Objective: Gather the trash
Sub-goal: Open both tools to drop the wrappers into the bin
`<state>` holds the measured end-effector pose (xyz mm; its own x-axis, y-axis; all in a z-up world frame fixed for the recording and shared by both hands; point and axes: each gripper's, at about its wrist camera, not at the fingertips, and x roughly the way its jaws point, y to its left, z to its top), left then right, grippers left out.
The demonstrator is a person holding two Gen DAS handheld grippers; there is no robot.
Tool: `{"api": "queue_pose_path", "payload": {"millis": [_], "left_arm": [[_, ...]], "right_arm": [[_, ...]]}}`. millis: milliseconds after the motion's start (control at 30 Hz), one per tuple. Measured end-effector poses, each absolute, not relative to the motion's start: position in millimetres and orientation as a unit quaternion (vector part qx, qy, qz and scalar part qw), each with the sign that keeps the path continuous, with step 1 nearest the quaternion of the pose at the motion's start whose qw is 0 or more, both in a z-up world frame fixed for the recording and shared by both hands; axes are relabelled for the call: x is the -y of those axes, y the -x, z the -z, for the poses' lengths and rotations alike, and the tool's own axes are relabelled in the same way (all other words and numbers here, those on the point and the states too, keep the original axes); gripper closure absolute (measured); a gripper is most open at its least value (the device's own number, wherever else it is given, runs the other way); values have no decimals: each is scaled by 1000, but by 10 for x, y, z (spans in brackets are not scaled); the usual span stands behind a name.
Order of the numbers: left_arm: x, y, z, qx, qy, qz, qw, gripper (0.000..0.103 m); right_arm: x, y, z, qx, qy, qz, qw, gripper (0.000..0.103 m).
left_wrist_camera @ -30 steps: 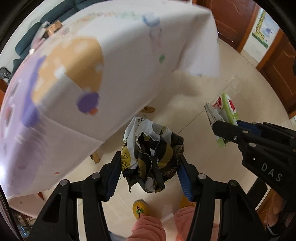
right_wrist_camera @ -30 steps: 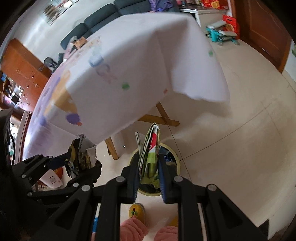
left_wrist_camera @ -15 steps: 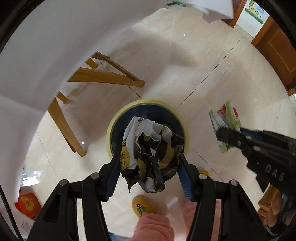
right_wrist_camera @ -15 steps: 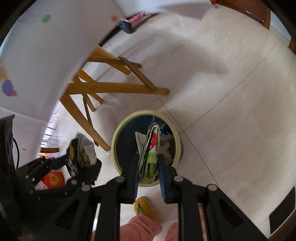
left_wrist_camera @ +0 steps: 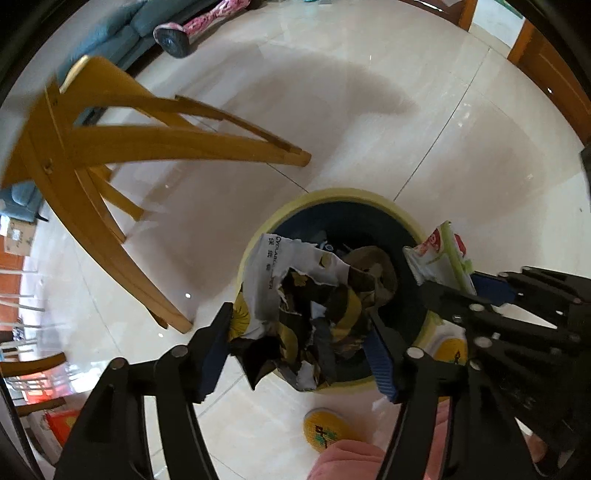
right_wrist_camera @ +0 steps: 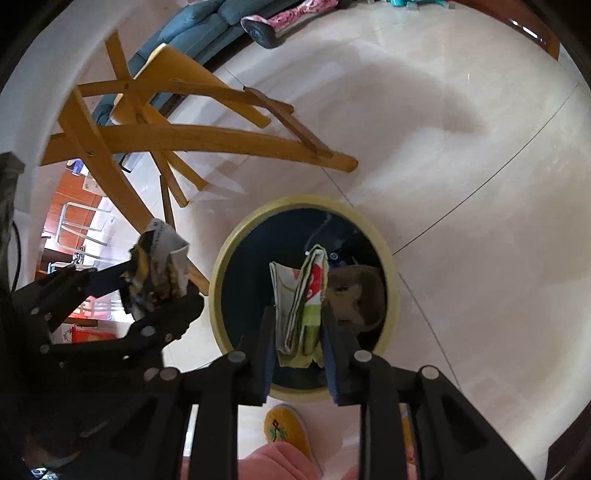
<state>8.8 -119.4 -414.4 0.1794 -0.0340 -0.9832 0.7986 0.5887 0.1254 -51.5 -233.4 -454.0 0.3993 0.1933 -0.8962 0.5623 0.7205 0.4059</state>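
My left gripper (left_wrist_camera: 299,332) is shut on a crumpled black, yellow and white wrapper (left_wrist_camera: 314,302), held above the near rim of a round yellow-rimmed trash bin (left_wrist_camera: 332,195) on the floor. My right gripper (right_wrist_camera: 299,325) is shut on a flat red, green and white packet (right_wrist_camera: 303,295), held over the bin's opening (right_wrist_camera: 236,251). The bin holds brown crumpled trash (right_wrist_camera: 354,291). The right gripper with its packet (left_wrist_camera: 439,254) shows at the right of the left wrist view; the left gripper with its wrapper (right_wrist_camera: 155,269) shows left of the bin in the right wrist view.
Wooden table legs (left_wrist_camera: 122,147) stand left of and behind the bin on a pale tiled floor (left_wrist_camera: 369,110). A white tablecloth edge (right_wrist_camera: 55,66) hangs above them. My yellow slippers (left_wrist_camera: 325,428) are just below the bin. A blue sofa (right_wrist_camera: 207,26) and a hoverboard (left_wrist_camera: 184,33) lie far back.
Both grippers have tilted down and come lower and closer to the bin, which now looks bigger. The tablecloth has left most of the view. Both keep hold of their trash.
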Motion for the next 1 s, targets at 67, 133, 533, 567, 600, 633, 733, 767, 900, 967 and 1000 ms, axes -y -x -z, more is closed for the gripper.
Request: {"api": "queue_pose_path", "payload": {"millis": [67,133,533,567,600,633,733,767,900,967,1000], "left_arm": [[1161,-110,4152,-565,-342,304,686,37],[1147,-156,4168,-563,-345,305,686,34],[1021,-197,4066,-565,-316,326,689,1],[1020,-174,4046,-566,-317,326,688,1],[1018,-178,4038,-567,-319,324,687,1],[1036,-184,4057,-567,-321,322,687,1],[1044,-114,3985,-569,-327,319,683,1],[1029,-77,3936,-568,-330,319,683,1],[1017,3,3736,-565,-336,322,681,1],[1019,65,3589,-565,-334,327,679,1],[1026,86,3539,-565,-334,328,679,1]], "right_arm": [[2303,482,4601,-535,-355,116,758,73],[2272,444,4652,-543,-351,112,755,71],[2266,357,4673,-532,-346,71,769,41],[2274,367,4665,-532,-347,72,769,41],[2272,384,4649,-532,-347,74,769,41],[2271,396,4636,-531,-347,76,769,41],[2254,441,4577,-531,-344,81,770,41],[2249,466,4536,-530,-343,84,771,41],[2261,576,4319,-525,-345,93,773,41],[2277,646,4179,-521,-346,94,775,41],[2280,679,4096,-520,-344,95,776,41]]}}
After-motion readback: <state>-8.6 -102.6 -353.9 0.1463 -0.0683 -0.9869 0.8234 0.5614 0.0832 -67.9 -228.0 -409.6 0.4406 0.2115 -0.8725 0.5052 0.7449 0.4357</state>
